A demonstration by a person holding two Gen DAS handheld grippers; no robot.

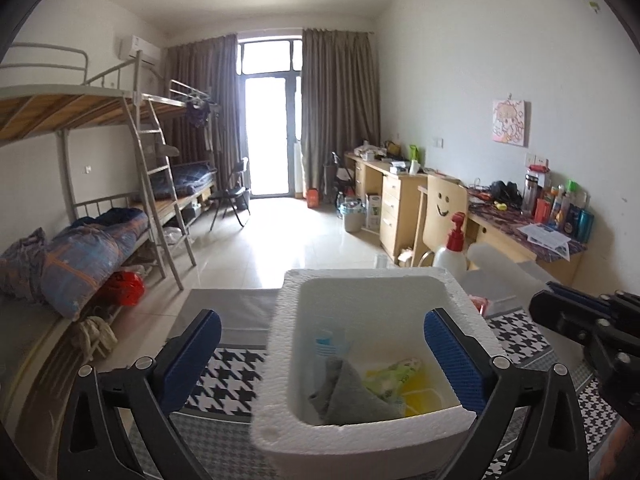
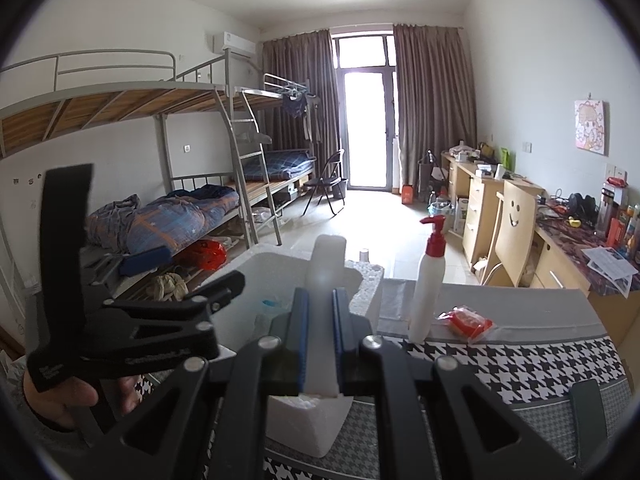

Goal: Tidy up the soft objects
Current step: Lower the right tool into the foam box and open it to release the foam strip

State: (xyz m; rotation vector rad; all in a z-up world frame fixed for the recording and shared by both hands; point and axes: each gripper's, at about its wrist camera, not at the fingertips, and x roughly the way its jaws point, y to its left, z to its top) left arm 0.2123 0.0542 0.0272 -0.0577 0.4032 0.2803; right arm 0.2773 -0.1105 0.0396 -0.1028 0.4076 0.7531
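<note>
A table (image 2: 520,364) draped in woven cloth, part plain grey and part black-and-white houndstooth, carries everything at hand. The biggest thing on it is a white foam box (image 1: 280,344), thick-walled, with a grainy, beaded surface and rounded inner corners.

Inside the box lie the soft things: a crumpled grey cloth (image 1: 348,394) of dull, felt-like weave against the near wall, a glossy green-and-white printed packet (image 1: 390,376) touching it, a flat yellow piece (image 1: 422,394) under the packet, and a clear packet with a blue stripe (image 1: 326,340) further back.

The left gripper (image 1: 322,350), black angular struts with blue ribbed pads, stands spread to its widest, one pad outside the box's left wall and the other above the inside of the right wall, with nothing pressed between them; a hand (image 2: 64,396) grips its handle.

The right gripper (image 2: 320,334) has its blue pads drawn nearly together, pinching a smooth white foam slab (image 2: 326,268) that stands upright on edge with a rounded top, over the box's right wall.

Beside the box stands a slim white plastic pump bottle (image 2: 430,284) with a red nozzle. Just beside its foot lies a small crinkled clear wrapper with red contents (image 2: 466,320).
</note>
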